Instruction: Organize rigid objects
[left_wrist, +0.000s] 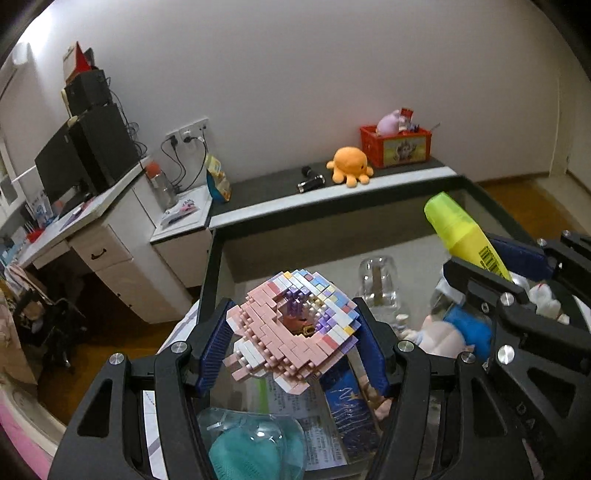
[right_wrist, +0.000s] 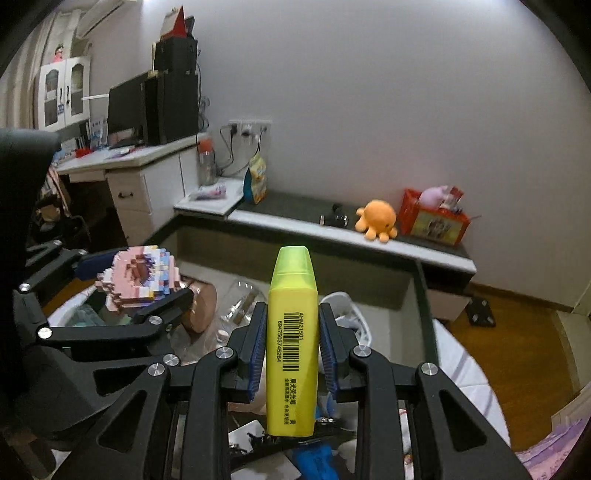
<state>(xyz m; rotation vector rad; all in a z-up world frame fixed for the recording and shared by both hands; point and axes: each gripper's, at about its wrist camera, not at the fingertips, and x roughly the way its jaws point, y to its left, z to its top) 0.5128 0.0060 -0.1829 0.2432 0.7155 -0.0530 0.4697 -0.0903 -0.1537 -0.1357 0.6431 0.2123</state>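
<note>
My left gripper (left_wrist: 293, 338) is shut on a pink, white and purple brick-built model (left_wrist: 291, 325), its blue pads pressing both sides; the model (right_wrist: 142, 277) and that gripper (right_wrist: 136, 284) also show at the left of the right wrist view. My right gripper (right_wrist: 291, 347) is shut on a yellow highlighter (right_wrist: 291, 350) with a barcode, cap pointing away. The highlighter (left_wrist: 461, 232) appears at the right of the left wrist view, held in the right gripper (left_wrist: 491, 266). Both are held above a glass-topped table (left_wrist: 258, 251) crowded with objects.
Under the grippers lie an upturned clear glass (left_wrist: 378, 284), a blue-and-pink plush toy (left_wrist: 454, 332), a teal item in clear packaging (left_wrist: 255, 443) and papers. On the far ledge sit an orange octopus plush (left_wrist: 351, 164) and a red crate (left_wrist: 400, 144). A desk (left_wrist: 92, 214) stands at the left.
</note>
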